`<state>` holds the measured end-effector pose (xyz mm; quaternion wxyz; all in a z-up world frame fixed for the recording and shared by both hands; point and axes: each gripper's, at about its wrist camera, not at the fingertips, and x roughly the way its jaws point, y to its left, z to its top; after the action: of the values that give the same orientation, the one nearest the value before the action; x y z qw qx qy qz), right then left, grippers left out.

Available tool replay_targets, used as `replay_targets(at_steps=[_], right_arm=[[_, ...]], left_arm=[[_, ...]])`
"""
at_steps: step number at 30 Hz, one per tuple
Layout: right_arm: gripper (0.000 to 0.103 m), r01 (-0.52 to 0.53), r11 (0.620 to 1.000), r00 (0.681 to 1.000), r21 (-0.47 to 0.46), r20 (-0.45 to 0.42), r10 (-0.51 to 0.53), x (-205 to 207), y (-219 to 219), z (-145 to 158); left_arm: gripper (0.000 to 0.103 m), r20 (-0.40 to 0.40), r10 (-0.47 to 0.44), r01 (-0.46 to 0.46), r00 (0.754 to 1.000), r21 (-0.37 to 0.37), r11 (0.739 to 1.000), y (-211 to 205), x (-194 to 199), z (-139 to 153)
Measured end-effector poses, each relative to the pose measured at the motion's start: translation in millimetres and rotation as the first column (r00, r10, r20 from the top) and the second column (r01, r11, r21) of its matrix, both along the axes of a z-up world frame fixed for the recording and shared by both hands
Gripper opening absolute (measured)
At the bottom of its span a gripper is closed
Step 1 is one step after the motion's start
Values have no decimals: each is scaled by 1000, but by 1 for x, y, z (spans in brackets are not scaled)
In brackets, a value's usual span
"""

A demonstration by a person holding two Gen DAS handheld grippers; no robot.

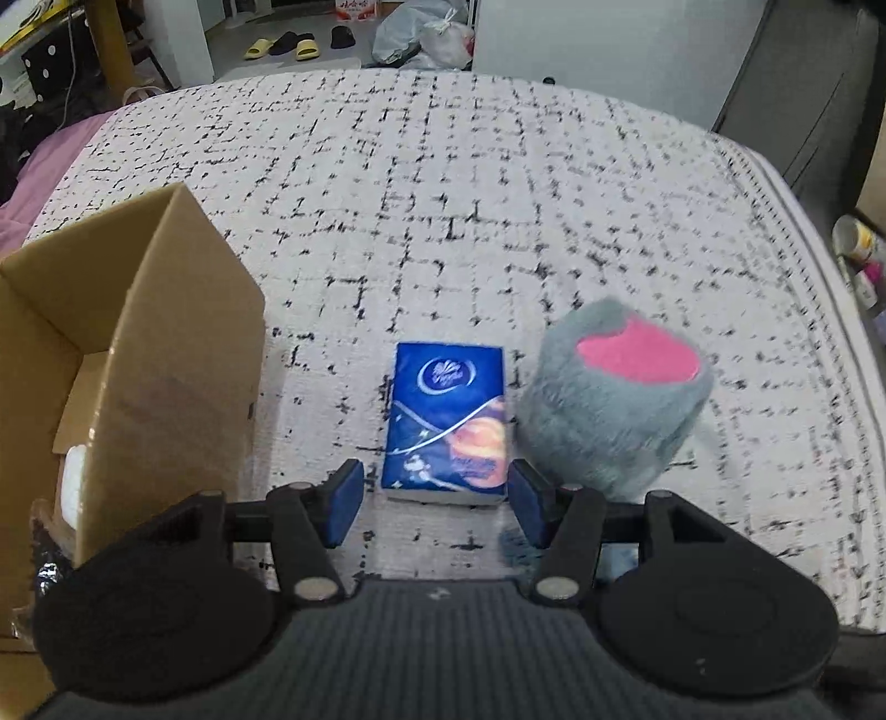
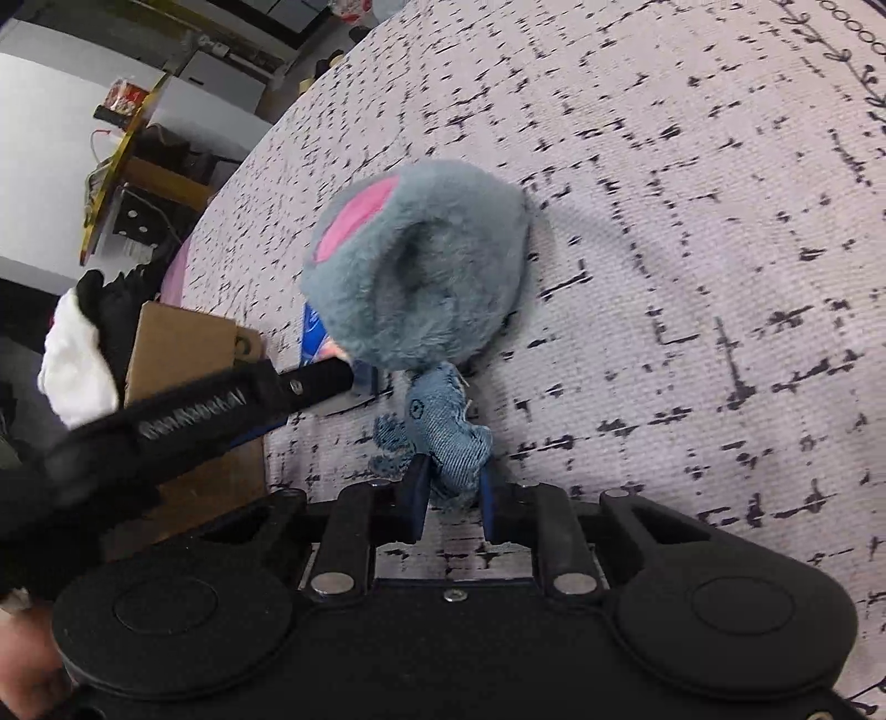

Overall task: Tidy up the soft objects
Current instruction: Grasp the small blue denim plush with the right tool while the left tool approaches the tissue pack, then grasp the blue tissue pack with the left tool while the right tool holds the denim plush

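A blue tissue pack [image 1: 446, 421] lies flat on the bed cover. My left gripper [image 1: 437, 501] stands open just before its near end, a finger on each side and neither pad touching it. A grey plush with a pink patch [image 1: 609, 399] sits right of the pack. In the right wrist view the same grey plush [image 2: 421, 266] lies ahead, and my right gripper [image 2: 453, 493] is shut on a blue denim piece [image 2: 451, 448] at the plush's near side. Whether the denim is joined to the plush I cannot tell. The left gripper [image 2: 249, 399] reaches in from the left there.
An open cardboard box [image 1: 138, 360] stands at the left with a white item [image 1: 75, 482] inside. The white, black-flecked bed cover [image 1: 498, 194] stretches ahead. Slippers [image 1: 282, 47] and plastic bags [image 1: 426, 33] lie on the floor beyond; a dark chair [image 1: 803, 94] stands at the right.
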<state>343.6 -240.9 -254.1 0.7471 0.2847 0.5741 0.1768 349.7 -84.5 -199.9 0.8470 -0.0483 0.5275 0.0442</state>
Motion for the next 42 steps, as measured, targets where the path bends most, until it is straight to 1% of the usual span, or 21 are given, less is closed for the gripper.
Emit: replay_targets(at_steps=[5, 7, 10, 14, 16, 17, 18, 20, 21, 22, 23, 24, 26, 30, 34, 37, 39, 40, 41, 42], right_arm=[[19, -2, 1000, 1000, -9, 11, 2, -1, -1, 2], [19, -5, 1000, 1000, -12, 14, 5, -3, -1, 2], [19, -3, 1000, 1000, -20, 13, 3, -4, 2, 3], [19, 1, 1000, 1000, -23, 23, -1, -6, 1, 8], [19, 2, 1000, 1000, -23, 28, -1, -7, 0, 9], [19, 1, 1000, 1000, -27, 27, 0, -8, 0, 9], [19, 1, 1000, 1000, -29, 25, 0, -9, -1, 8], [19, 4, 999, 1000, -36, 19, -3, -12, -3, 6], [19, 6, 999, 1000, -37, 17, -6, -14, -4, 5], [19, 8, 999, 1000, -38, 18, -7, -16, -4, 6], [19, 11, 999, 1000, -39, 20, -10, -17, -4, 7], [19, 15, 999, 1000, -41, 21, -14, -18, -5, 8], [18, 23, 999, 999, -41, 26, -22, -21, -5, 10], [17, 43, 998, 998, -42, 37, -41, -28, -10, 16], [17, 65, 997, 996, -51, 58, -62, -36, -15, 26], [17, 73, 996, 995, -50, 73, -69, -43, -17, 31], [17, 71, 996, 995, -53, 76, -67, -44, -16, 31], [17, 70, 996, 995, -56, 77, -65, -44, -16, 31], [17, 68, 996, 995, -59, 78, -64, -44, -15, 32], [17, 67, 996, 995, -61, 79, -62, -44, -15, 32]], left_arm=[[56, 21, -11, 11, 1000, 20, 1000, -3, 1, -6], [56, 29, -10, 10, 1000, 16, 1000, -4, 3, -7], [56, 19, -12, 12, 1000, -2, 1000, -6, 4, -9], [56, 33, -36, 37, 999, -3, 999, -11, 4, -10], [56, 38, -50, 49, 998, 11, 999, -12, 5, -13], [56, 31, -42, 41, 999, 24, 999, -12, 6, -15], [55, 30, -18, 17, 999, 17, 1000, -8, 6, -17], [44, 26, 32, -31, 999, -27, 999, 0, 3, -16], [39, 26, 43, -42, 999, -35, 998, 2, 1, -14], [25, 20, 42, -41, 999, -34, 999, 2, 0, -13], [16, 10, 38, -38, 999, -37, 999, 2, -2, -11], [15, 0, 39, -39, 999, -51, 998, 4, -4, -9], [8, 4, 45, -44, 999, -72, 996, 6, -9, -2], [5, 37, 33, -30, 999, -79, 996, 10, -19, 14], [6, 52, 26, -21, 998, -96, 995, 10, -25, 20], [11, 50, 41, -36, 998, -97, 995, 12, -22, 21], [17, 48, 49, -43, 998, -104, 994, 13, -21, 22], [27, 47, 50, -44, 998, -115, 992, 14, -20, 23], [40, 48, 51, -45, 998, -123, 991, 14, -20, 23], [46, 51, 54, -47, 997, -124, 991, 14, -19, 23]])
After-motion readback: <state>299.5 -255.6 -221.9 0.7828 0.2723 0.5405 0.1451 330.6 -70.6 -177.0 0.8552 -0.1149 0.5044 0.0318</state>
